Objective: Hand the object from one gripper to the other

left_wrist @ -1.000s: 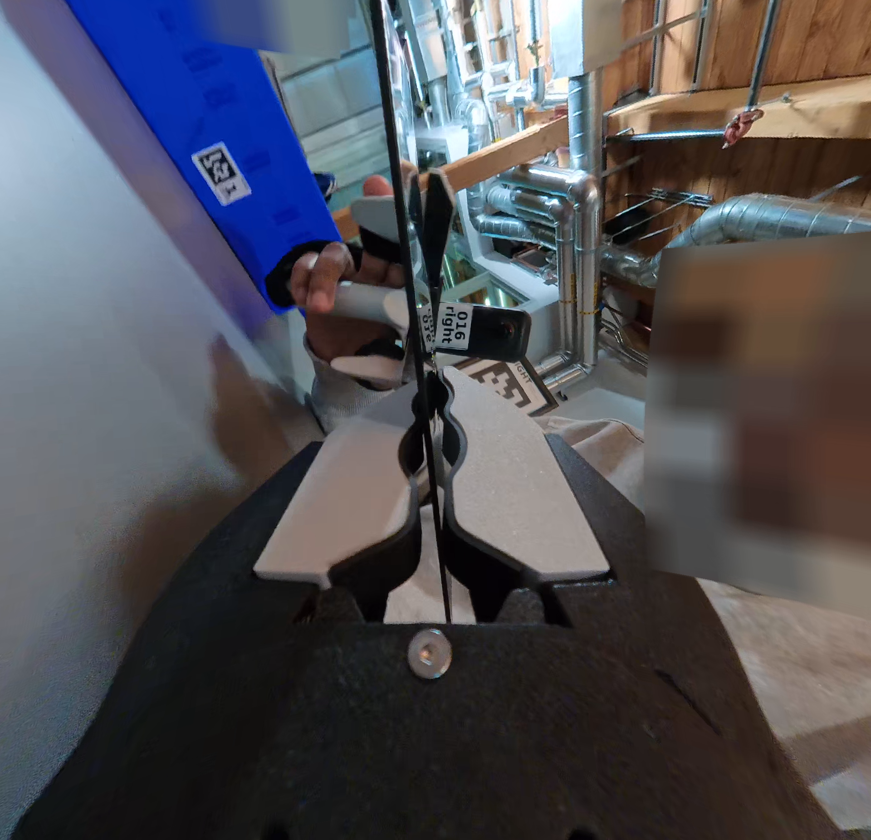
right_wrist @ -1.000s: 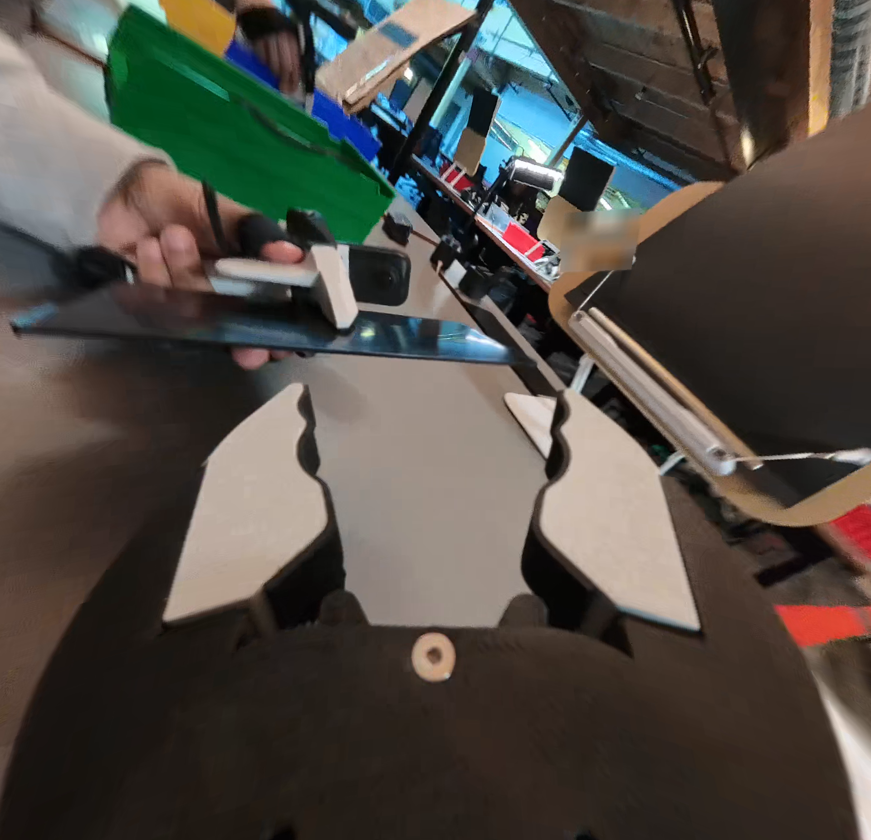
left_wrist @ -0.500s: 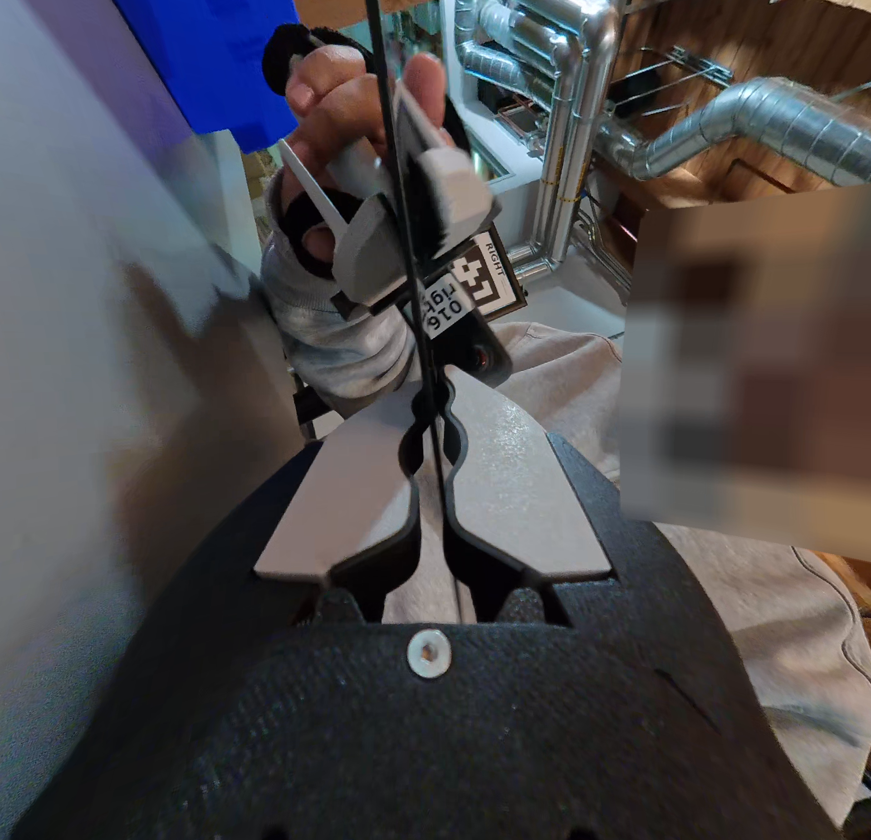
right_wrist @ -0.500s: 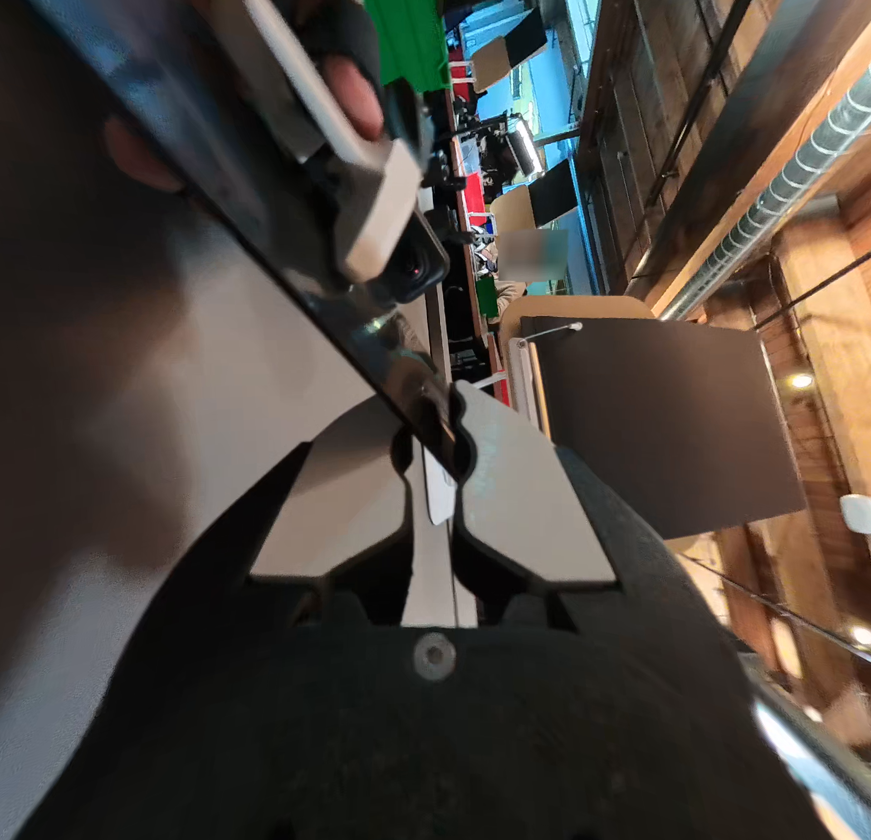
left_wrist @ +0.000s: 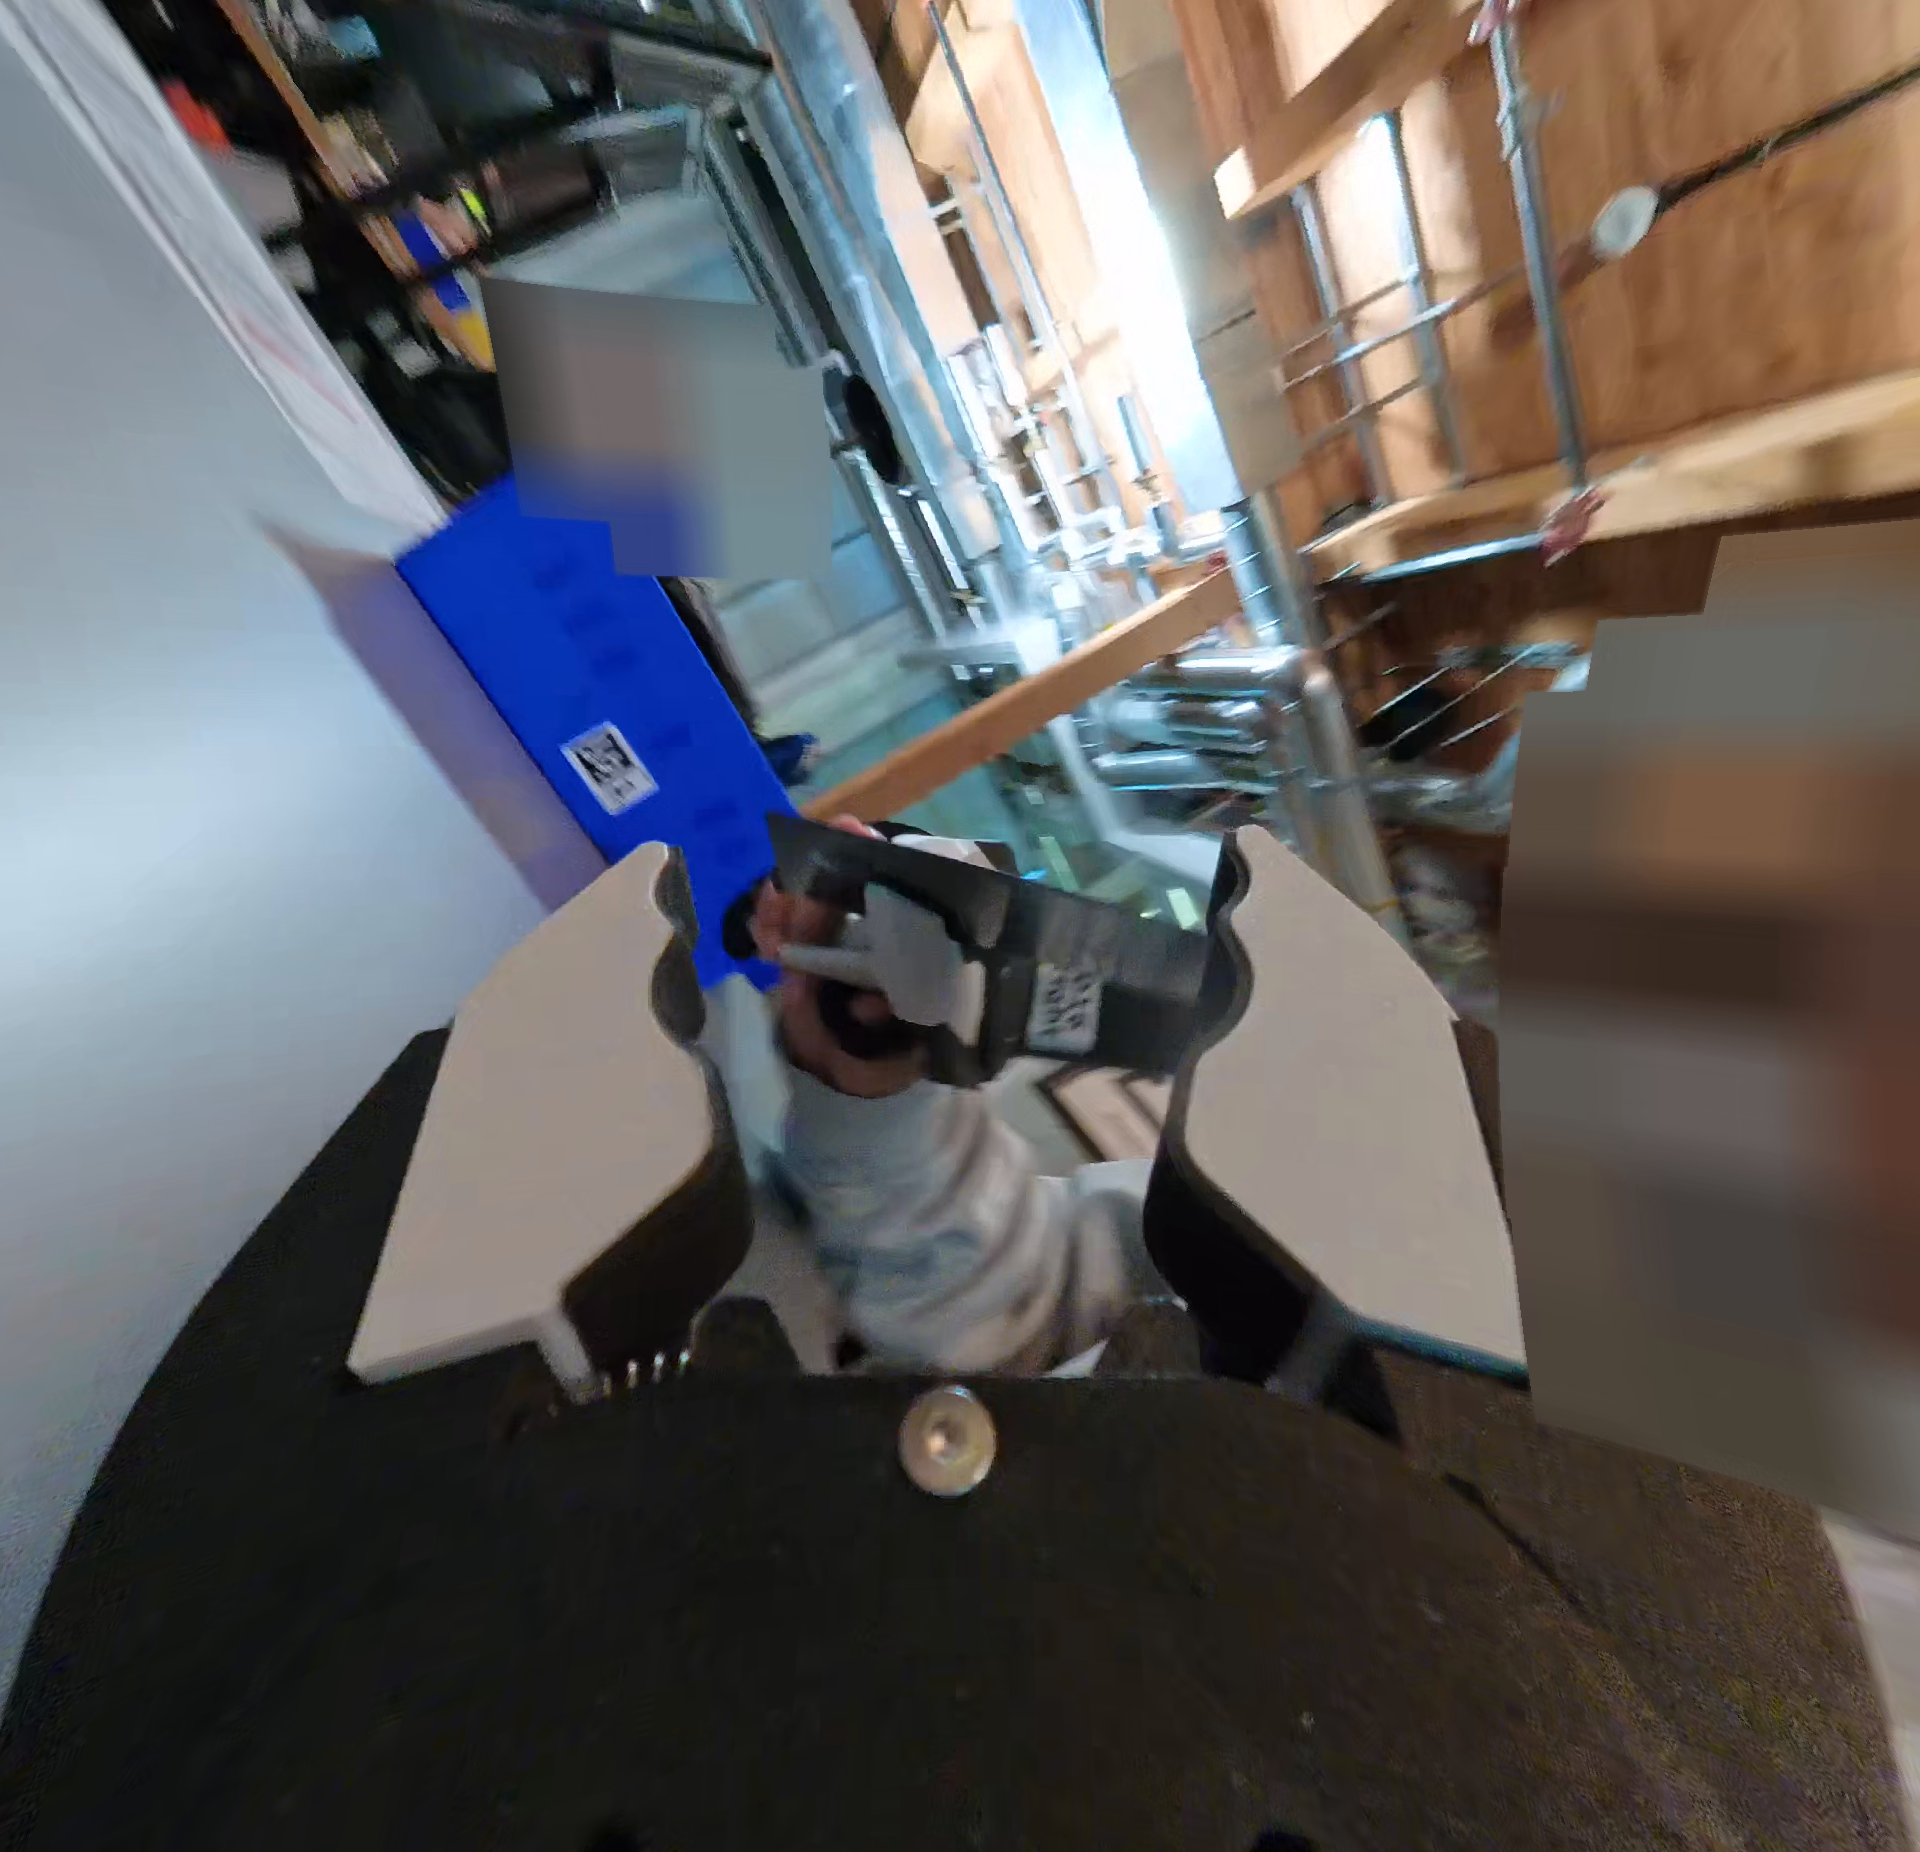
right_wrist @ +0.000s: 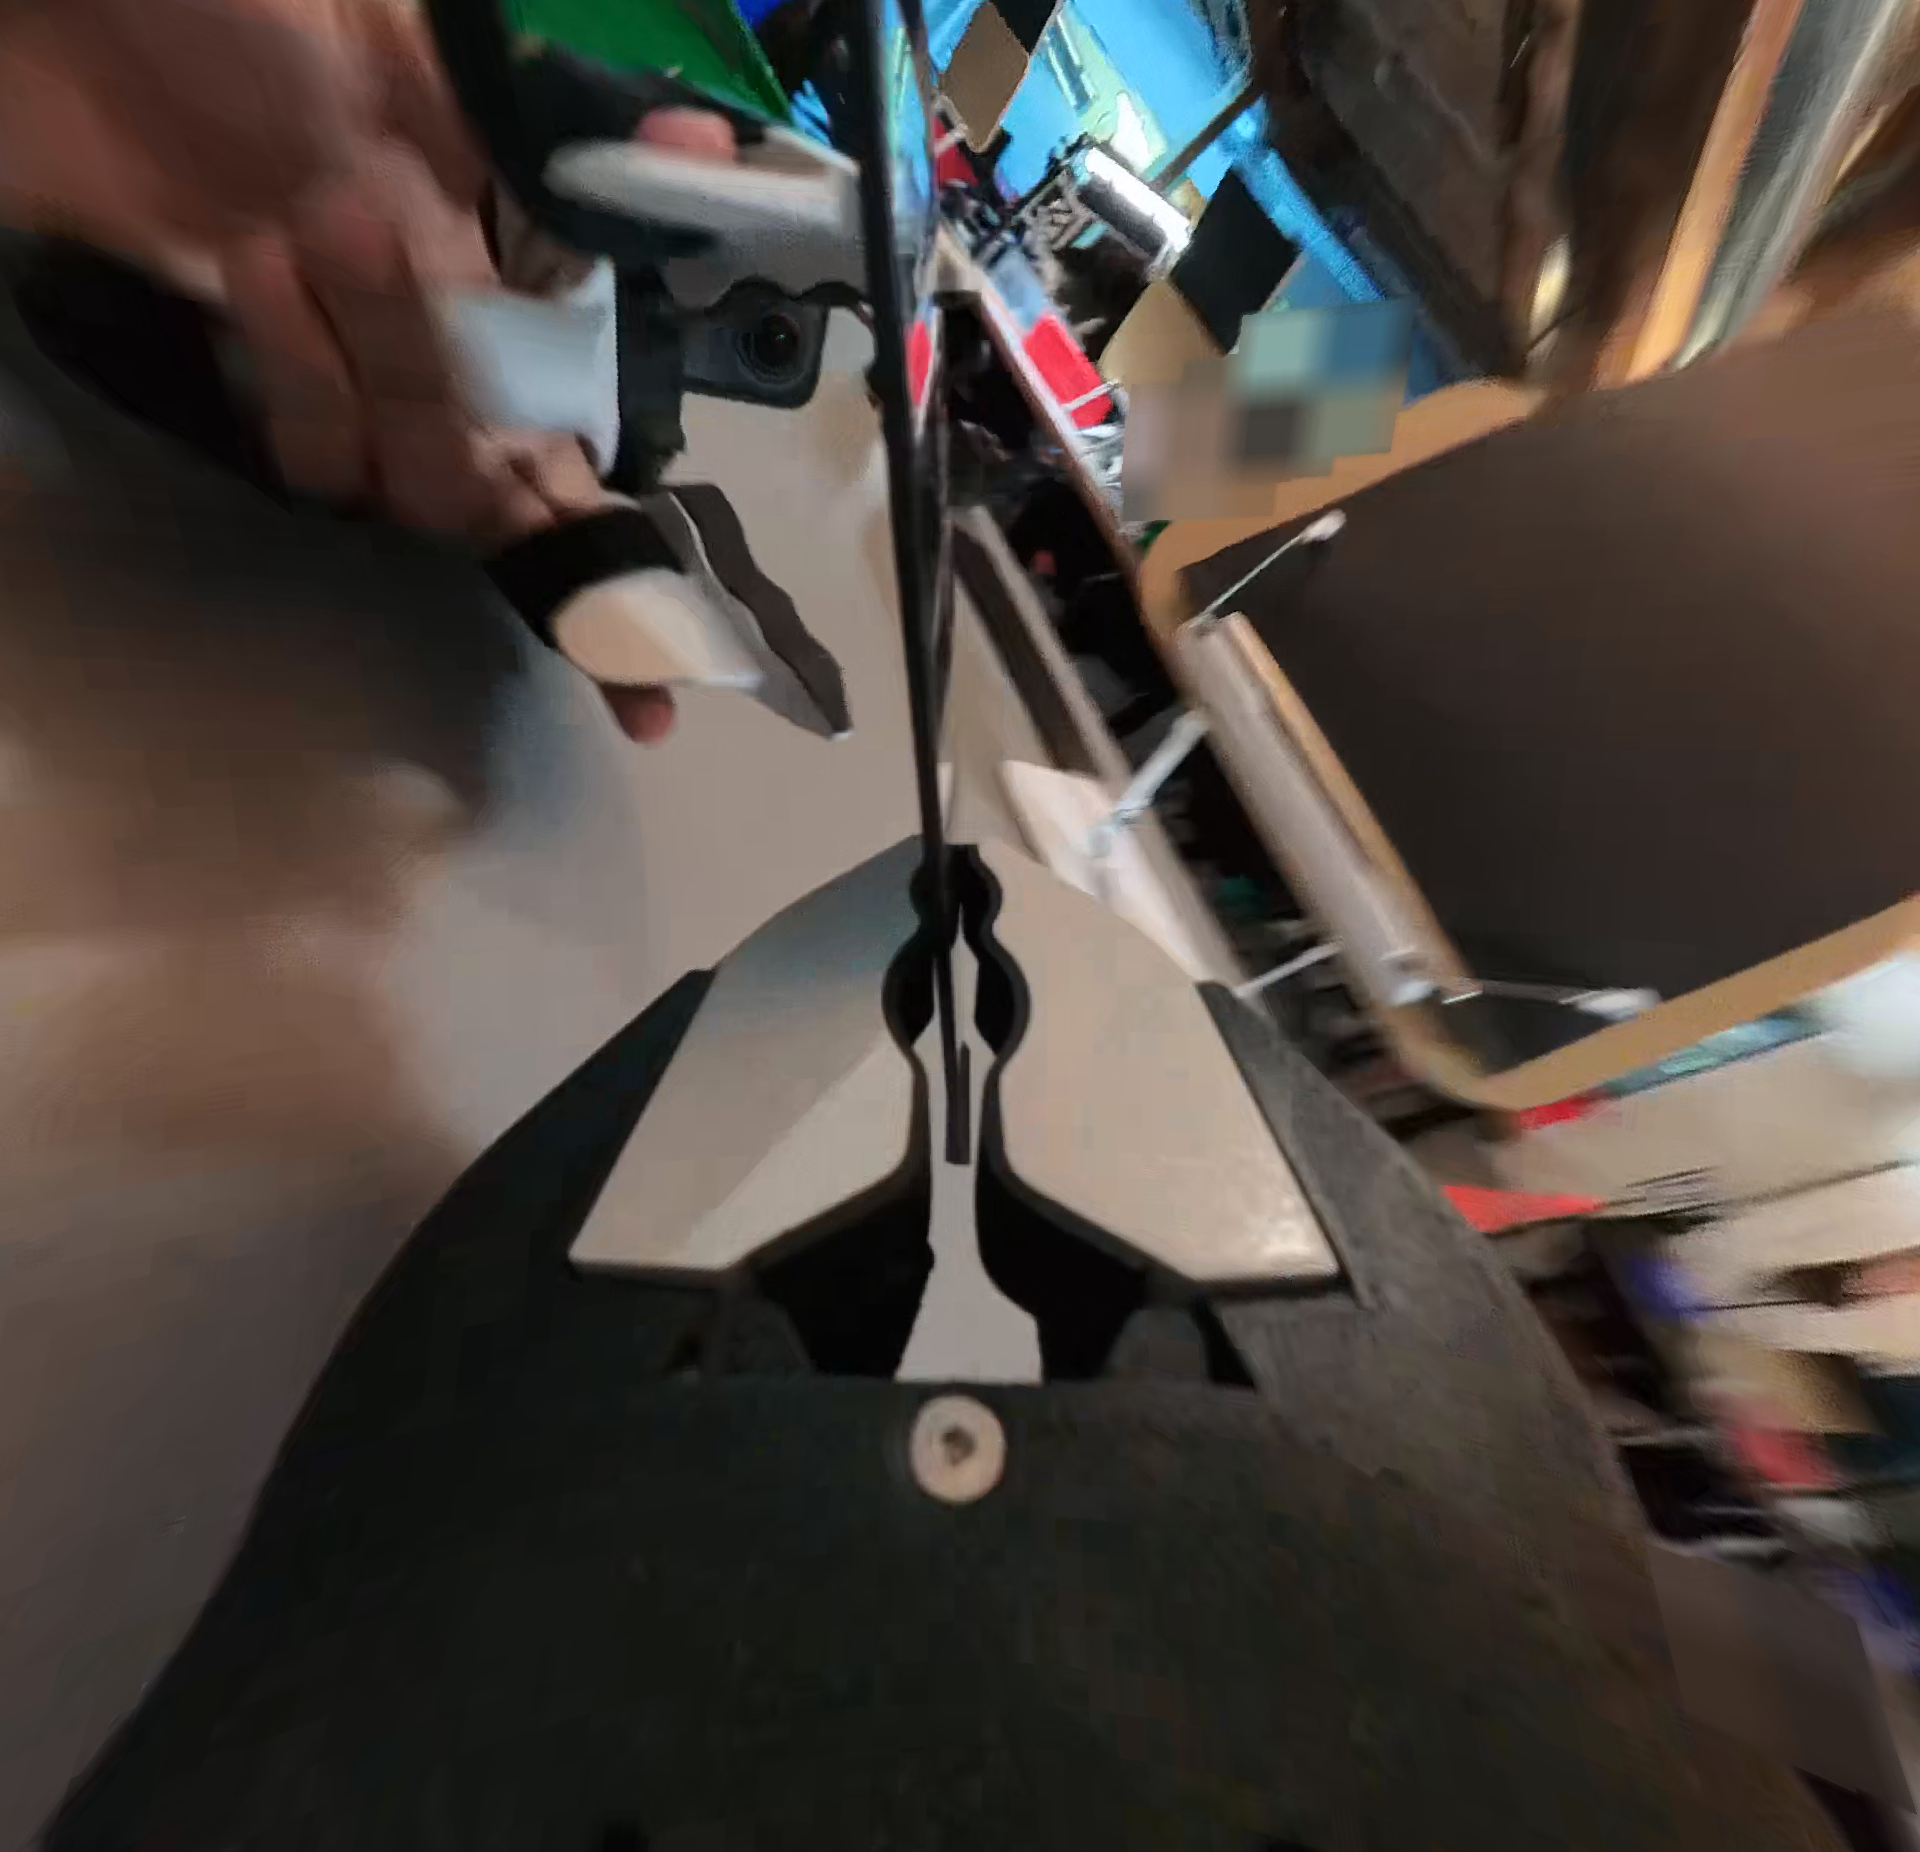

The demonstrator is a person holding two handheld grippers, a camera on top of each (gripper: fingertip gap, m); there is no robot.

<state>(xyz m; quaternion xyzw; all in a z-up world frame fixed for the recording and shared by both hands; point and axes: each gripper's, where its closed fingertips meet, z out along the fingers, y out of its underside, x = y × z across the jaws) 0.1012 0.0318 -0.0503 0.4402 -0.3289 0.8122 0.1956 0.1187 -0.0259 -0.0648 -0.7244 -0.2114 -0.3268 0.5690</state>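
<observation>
The object is a thin black flat sheet. In the right wrist view it shows edge-on [right_wrist: 904, 452], and my right gripper [right_wrist: 948, 862] is shut on its near end. My left gripper [right_wrist: 842, 467] shows at the upper left, open, with both fingers to the left of the sheet and clear of it. In the left wrist view my left gripper [left_wrist: 951, 857] is open and empty. Beyond it, the right gripper [left_wrist: 935, 929], in a person's hand, holds the black sheet [left_wrist: 1039, 914].
A grey table surface [left_wrist: 156, 867] fills the left, with a blue bin [left_wrist: 623, 722] on it. A person's grey sleeve [left_wrist: 935, 1210] lies beyond my left fingers. A dark board with a tan rim [right_wrist: 1558, 711] stands at the right. A green bin [right_wrist: 623, 36] is far behind.
A second ago the left gripper held the sheet and the right was open. The right gripper shut on it, then the left opened and drew away.
</observation>
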